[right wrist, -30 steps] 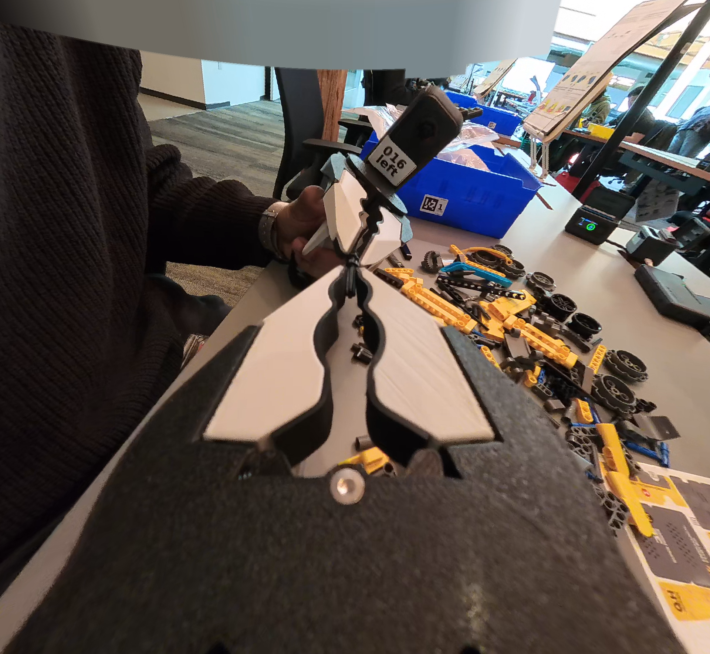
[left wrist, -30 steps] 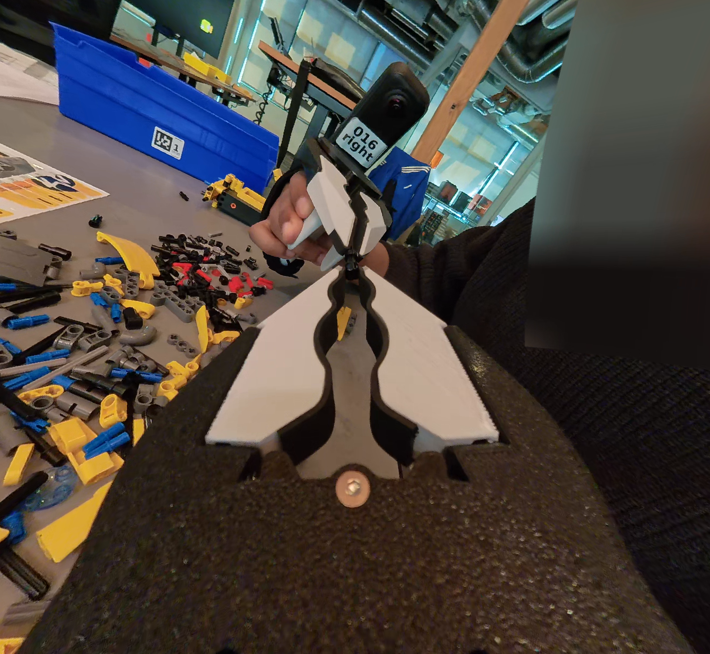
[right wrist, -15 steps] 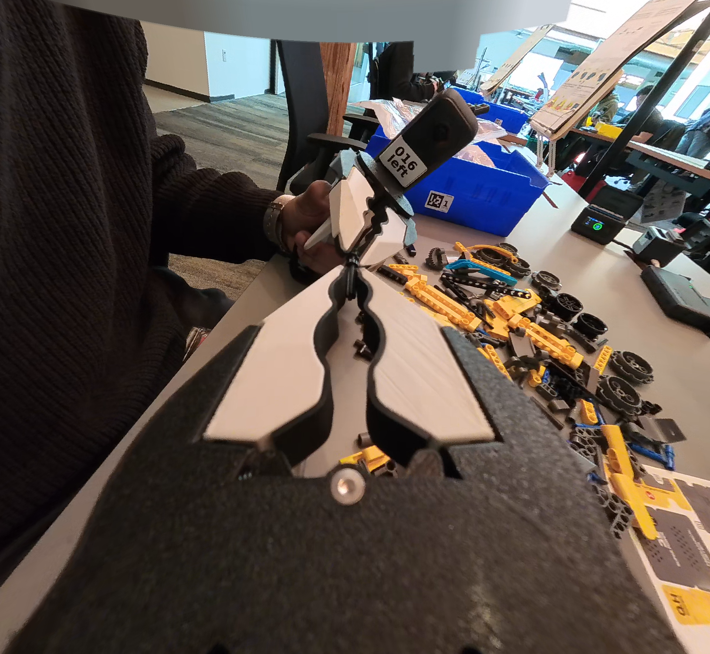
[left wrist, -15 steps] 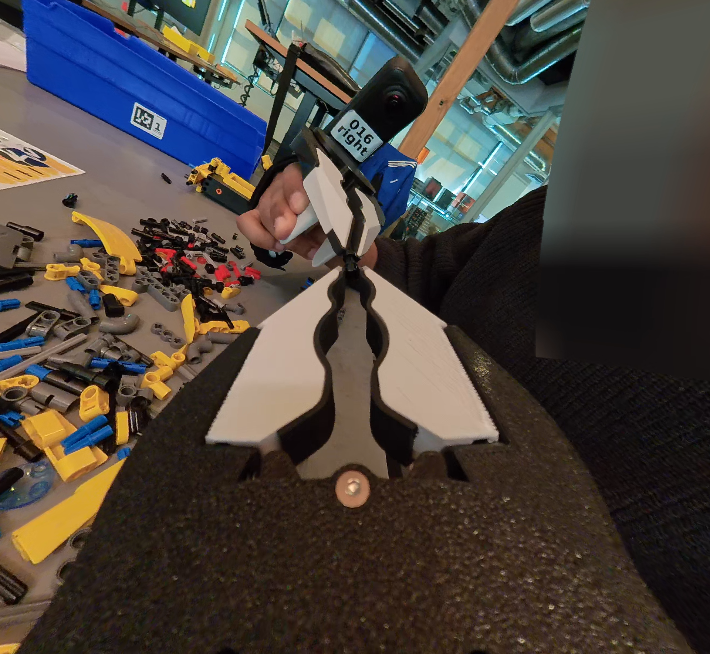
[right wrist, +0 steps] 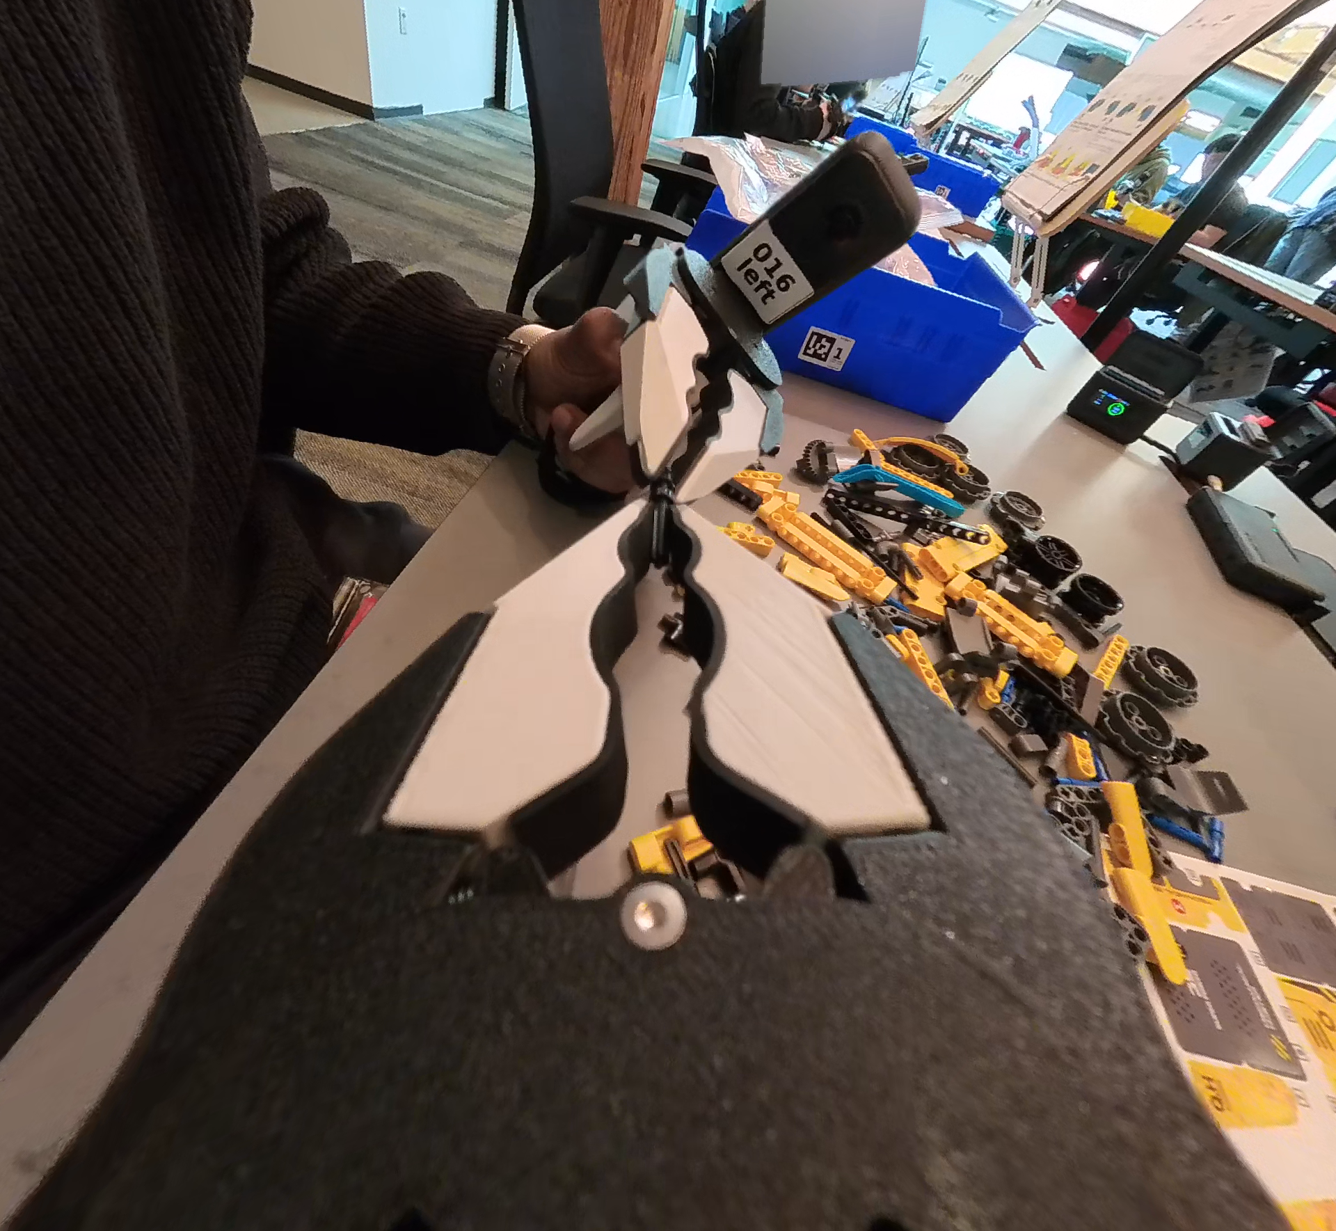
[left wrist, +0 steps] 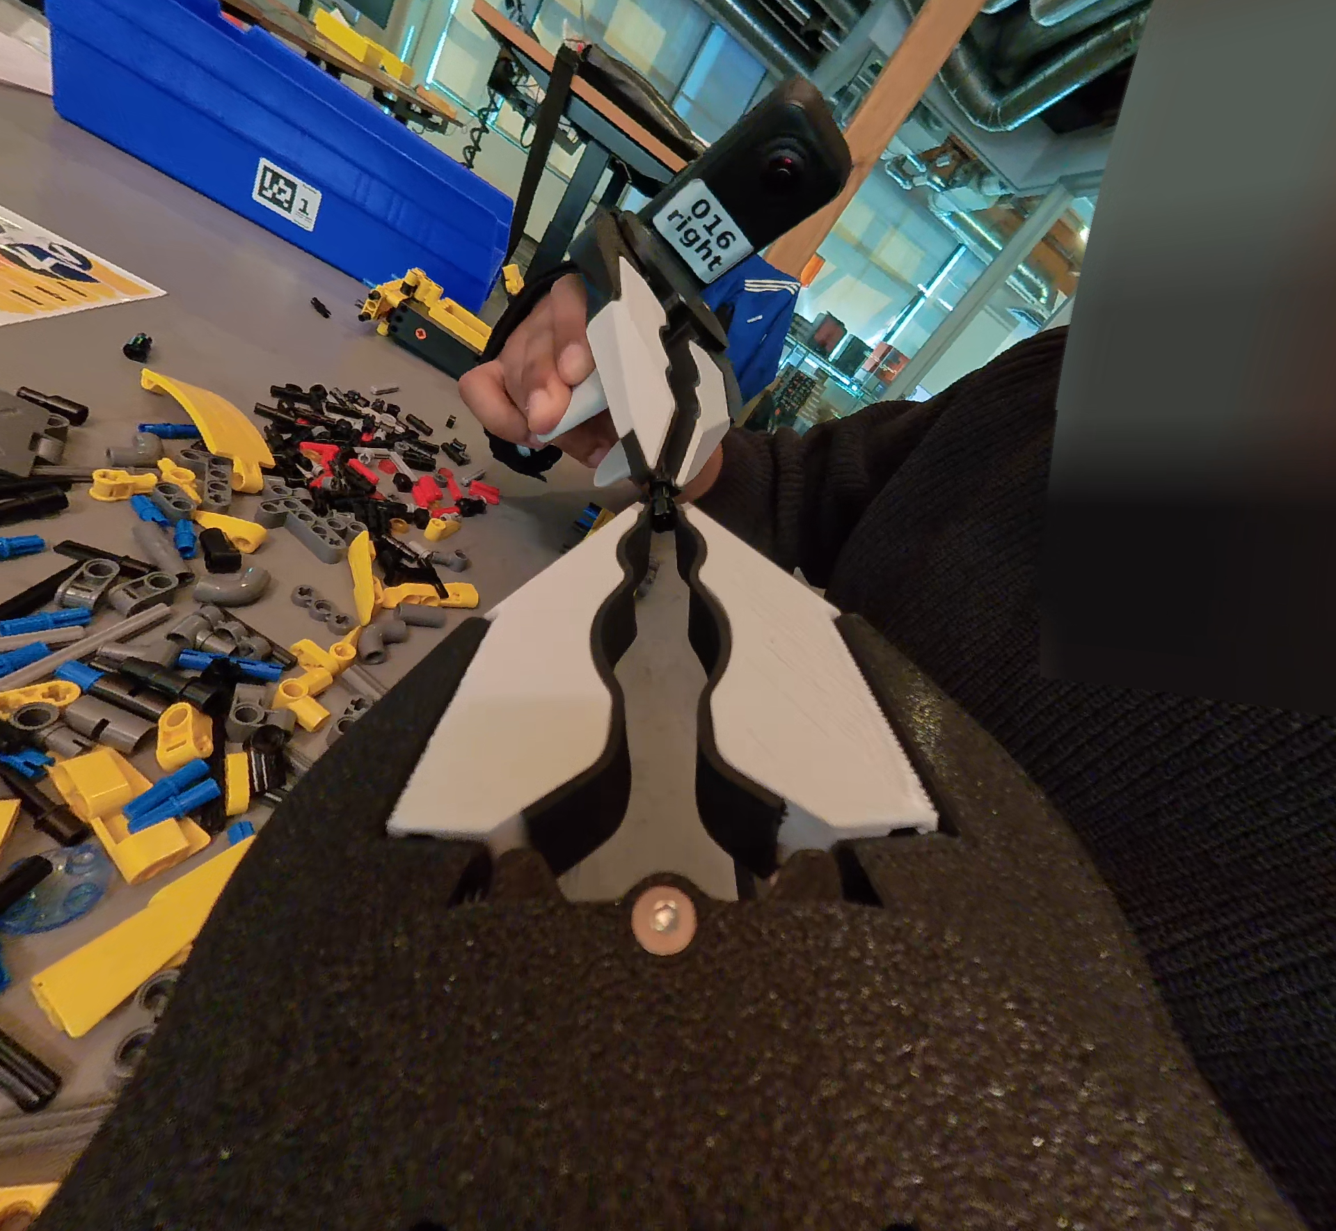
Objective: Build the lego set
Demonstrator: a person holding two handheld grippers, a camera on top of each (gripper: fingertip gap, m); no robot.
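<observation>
I have the grey table [left wrist: 181,300] spread out under both tools, with a blue bin [left wrist: 238,112] at its far side and a printed sheet [right wrist: 1258,965] near my right edge. Loose building pieces cover much of it: a heap of yellow, blue, grey and black parts [left wrist: 181,654] on one side, yellow beams and black wheels [right wrist: 1012,589] on the other.

Above the table's near edge, my left gripper [left wrist: 659,522] and right gripper [right wrist: 659,525] meet tip to tip. Each is closed on a small black pin [left wrist: 661,509], one from each end; it looks like a short connector, though it is too small for me to tell whether it is one piece or two being joined.

My worry is the grip. Both pinch only by the very tips, so any twist or sideways pull between the two hands could lever the pin out. If it springs free it may fall among the similar black parts [left wrist: 347,415], where I would struggle to pick it out, or go over the table edge toward the person's lap. Pushing off-axis could jam it crooked.
</observation>
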